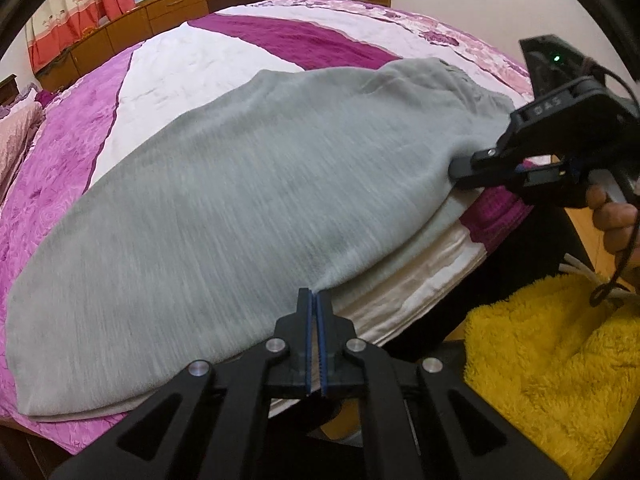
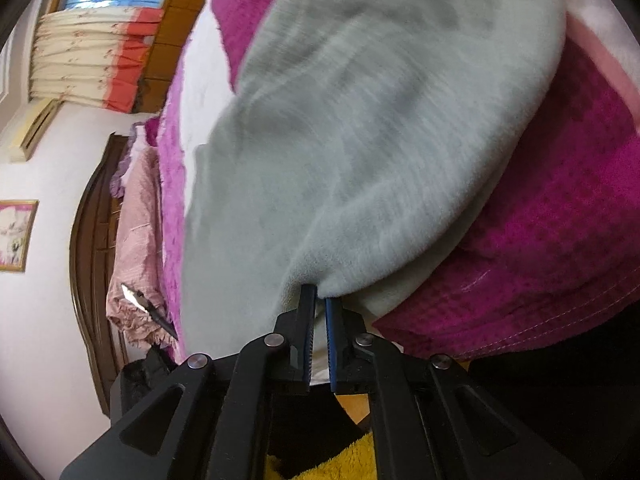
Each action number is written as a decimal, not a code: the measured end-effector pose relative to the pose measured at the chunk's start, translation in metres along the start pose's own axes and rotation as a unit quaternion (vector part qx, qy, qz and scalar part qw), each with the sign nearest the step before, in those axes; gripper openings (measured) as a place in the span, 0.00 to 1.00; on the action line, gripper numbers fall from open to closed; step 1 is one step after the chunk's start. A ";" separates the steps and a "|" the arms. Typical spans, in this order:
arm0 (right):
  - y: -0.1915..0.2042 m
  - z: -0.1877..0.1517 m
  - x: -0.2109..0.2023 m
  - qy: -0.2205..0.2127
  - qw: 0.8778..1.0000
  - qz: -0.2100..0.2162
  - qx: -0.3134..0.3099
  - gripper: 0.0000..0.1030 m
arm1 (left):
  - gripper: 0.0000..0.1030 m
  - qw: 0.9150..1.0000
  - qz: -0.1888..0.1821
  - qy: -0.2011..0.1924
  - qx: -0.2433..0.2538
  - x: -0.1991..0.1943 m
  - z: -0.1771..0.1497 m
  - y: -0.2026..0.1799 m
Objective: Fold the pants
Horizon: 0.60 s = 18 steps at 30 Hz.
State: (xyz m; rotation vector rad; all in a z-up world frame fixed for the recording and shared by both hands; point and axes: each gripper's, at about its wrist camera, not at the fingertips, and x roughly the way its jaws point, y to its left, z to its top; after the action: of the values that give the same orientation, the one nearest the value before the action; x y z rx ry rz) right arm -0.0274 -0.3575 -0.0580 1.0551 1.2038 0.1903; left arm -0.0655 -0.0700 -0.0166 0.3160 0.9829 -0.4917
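Observation:
Grey pants (image 1: 248,184) lie across the bed, folded lengthwise, the waist end far right and the leg end near left. My left gripper (image 1: 315,295) is shut on the near edge of the pants at the bed's front edge. My right gripper (image 1: 460,170) shows in the left wrist view, shut on the pants' edge nearer the waist. In the right wrist view the right gripper (image 2: 320,294) pinches the grey pants (image 2: 360,120) between its fingers. The cloth looks blurred.
The bed has a pink, magenta and white cover (image 1: 224,52). A wooden cabinet (image 1: 168,8) and a curtained window stand behind it. A yellow fluffy cloth (image 1: 560,352) lies at the right below the bed edge. A pillow (image 2: 136,220) lies by the headboard.

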 end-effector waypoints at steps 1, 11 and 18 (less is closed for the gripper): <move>-0.001 0.000 0.001 0.003 1.000 0.006 0.007 0.00 | 0.02 1.000 0.001 -0.004 0.001 -0.002 0.000 0.000; 0.012 -0.007 -0.005 -0.014 0.999 0.013 -0.026 0.42 | 0.02 0.999 0.001 -0.033 -0.015 -0.017 0.007 0.007; 0.021 -0.004 -0.003 -0.030 0.997 -0.001 -0.069 0.00 | 0.02 0.999 -0.008 -0.038 -0.015 -0.022 0.008 0.007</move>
State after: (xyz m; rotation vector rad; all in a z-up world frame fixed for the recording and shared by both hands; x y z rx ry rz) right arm -0.0234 -0.3460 -0.0399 0.9328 1.1214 0.2354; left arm -0.0663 -0.0622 0.0068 0.2605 0.9198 -0.4999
